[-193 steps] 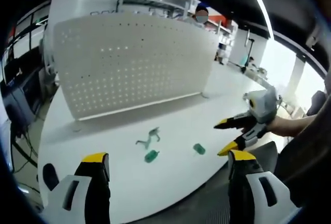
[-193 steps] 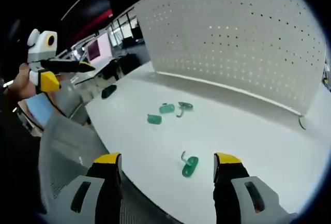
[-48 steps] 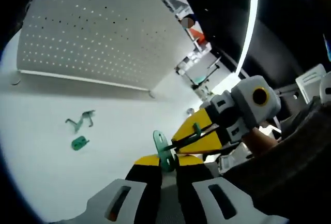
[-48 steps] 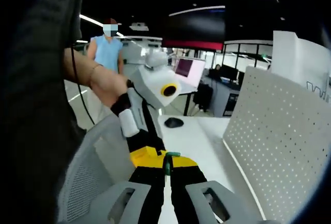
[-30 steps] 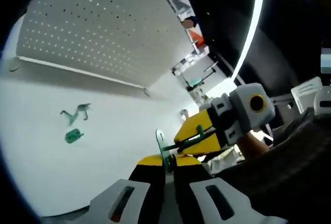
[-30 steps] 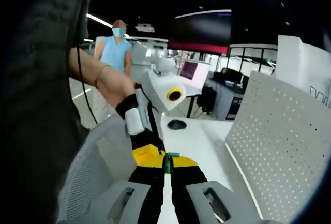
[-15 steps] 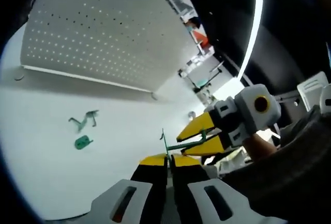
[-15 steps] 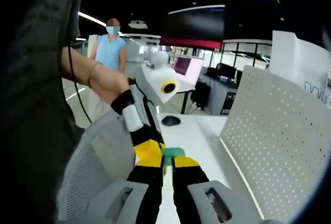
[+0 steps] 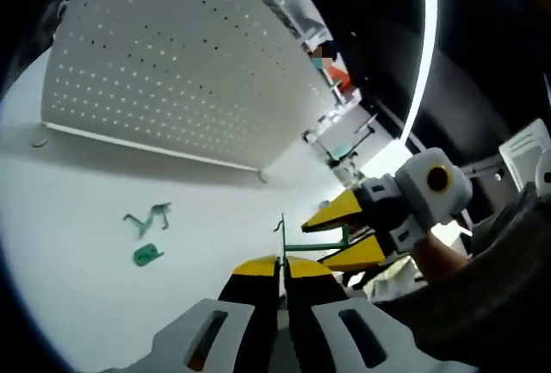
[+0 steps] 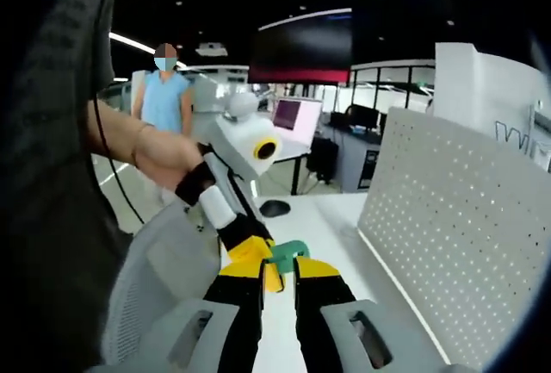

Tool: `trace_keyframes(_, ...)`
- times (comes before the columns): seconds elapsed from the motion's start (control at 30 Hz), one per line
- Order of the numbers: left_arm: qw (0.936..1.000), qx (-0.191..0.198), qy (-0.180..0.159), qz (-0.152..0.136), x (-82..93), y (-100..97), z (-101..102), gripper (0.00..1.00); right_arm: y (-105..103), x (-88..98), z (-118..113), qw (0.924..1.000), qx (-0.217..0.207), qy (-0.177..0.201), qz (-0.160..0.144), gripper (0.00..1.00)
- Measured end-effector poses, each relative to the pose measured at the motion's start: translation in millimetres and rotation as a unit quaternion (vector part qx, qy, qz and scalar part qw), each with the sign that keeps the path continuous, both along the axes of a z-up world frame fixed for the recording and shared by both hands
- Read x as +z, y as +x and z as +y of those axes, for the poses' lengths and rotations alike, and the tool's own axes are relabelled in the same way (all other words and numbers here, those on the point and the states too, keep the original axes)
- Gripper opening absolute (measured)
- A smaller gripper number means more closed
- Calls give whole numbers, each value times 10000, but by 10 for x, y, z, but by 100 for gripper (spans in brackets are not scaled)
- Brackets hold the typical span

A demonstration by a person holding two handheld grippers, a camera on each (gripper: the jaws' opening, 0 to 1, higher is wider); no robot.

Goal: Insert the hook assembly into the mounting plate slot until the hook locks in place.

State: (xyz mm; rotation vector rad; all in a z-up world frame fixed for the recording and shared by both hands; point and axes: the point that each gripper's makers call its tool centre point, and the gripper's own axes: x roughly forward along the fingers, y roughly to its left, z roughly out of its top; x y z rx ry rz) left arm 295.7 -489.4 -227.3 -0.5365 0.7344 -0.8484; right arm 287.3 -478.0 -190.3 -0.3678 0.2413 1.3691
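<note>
white tabletop (image 9: 77, 218) with pegboard (image 9: 164, 80) along its far edge. left gripper (image 9: 280, 263) pinches the mounting plate (image 9: 281, 233) edge-on; right gripper (image 9: 331, 239) looks clamped on the hook assembly (image 9: 314, 246). keep both square and push straight along the slot.

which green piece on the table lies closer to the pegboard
The thin bent hook piece; it lies toward the pegboard, while the chunkier flat green piece lies farther out toward the table edge.

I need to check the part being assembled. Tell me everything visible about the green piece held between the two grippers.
The green piece looks like moulded plastic. In the right gripper view it sits between the right gripper and the left gripper, above the white table. In the left gripper view it shows as a thin upright plate with a rod reaching toward the right gripper.
</note>
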Motion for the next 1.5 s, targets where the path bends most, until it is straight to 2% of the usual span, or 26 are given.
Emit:
trace_keyframes(0.17, 9998, 158, 121, -88, -2, 61, 64, 1, 50, -13, -118, 9995, -243, 23, 210, 14)
trace_keyframes(0.27, 9982, 516, 292, -107, -27, 153, 179, 1, 61, -21, -179, 9985, -416, 100, 350, 15)
trace_keyframes(0.33, 9958, 680, 573, -202, -67, 205, 276, 1, 139, -65, -250, 9975, -689, 39, 134, 15)
trace_keyframes(0.43, 9913, 914, 866, -376, -70, 274, 397, 1, 125, -125, -282, 9966, -790, -41, 221, 15)
trace_keyframes(0.53, 9866, 985, 1151, -601, -67, 310, 471, 1, 108, -150, -294, 9937, -981, 36, 541, 17)
trace_keyframes(0.57, 9842, 1023, 1230, -754, -44, 330, 488, 1, 110, -149, -291, 9934, -1002, 55, 552, 17)
trace_keyframes(0.63, 9828, 1055, 1280, -814, -23, 331, 493, 1, 117, -149, -285, 9923, -1073, 108, 604, 17)
trace_keyframes(0.67, 9802, 1079, 1364, -943, -3, 349, 503, 1, 122, -127, -267, 9911, -1129, 220, 670, 17)
trace_keyframes(0.7, 9783, 1092, 1439, -1010, 6, 357, 509, 1, 137, -103, -255, 9875, -1269, 366, 858, 16)
trace_keyframes(0.77, 9731, 1147, 1610, -1182, 35, 381, 520, 1, 161, -52, -236, 9834, -1372, 574, 1038, 16)
trace_keyframes(0.8, 9707, 1237, 1628, -1264, 69, 399, 522, 1, 184, -12, -226, 9784, -1493, 746, 1217, 16)
trace_keyframes(0.9, 9709, 1369, 1416, -1363, 161, 418, 460, 1, 238, 96, -194, 9686, -1684, 1149, 1421, 16)
trace_keyframes(1.0, 9684, 1332, 1436, -1545, 218, 427, 368, 1, 270, 192, -152, 9601, -1793, 1482, 1554, 16)
trace_keyframes(1.07, 9670, 1279, 1448, -1658, 255, 427, 299, 1, 296, 255, -132, 9516, -1883, 1725, 1710, 16)
trace_keyframes(1.17, 9661, 1289, 1390, -1751, 304, 436, 257, 1, 365, 334, -143, 9294, -2102, 2184, 2107, 16)
trace_keyframes(1.27, 9645, 1294, 1368, -1854, 353, 424, 210, 1, 398, 345, -155, 9172, -2193, 2379, 2325, 16)
trace_keyframes(1.5, 9617, 1191, 1335, -2076, 419, 406, 102, 1, 374, 358, -110, 9127, -2158, 2427, 2482, 14)
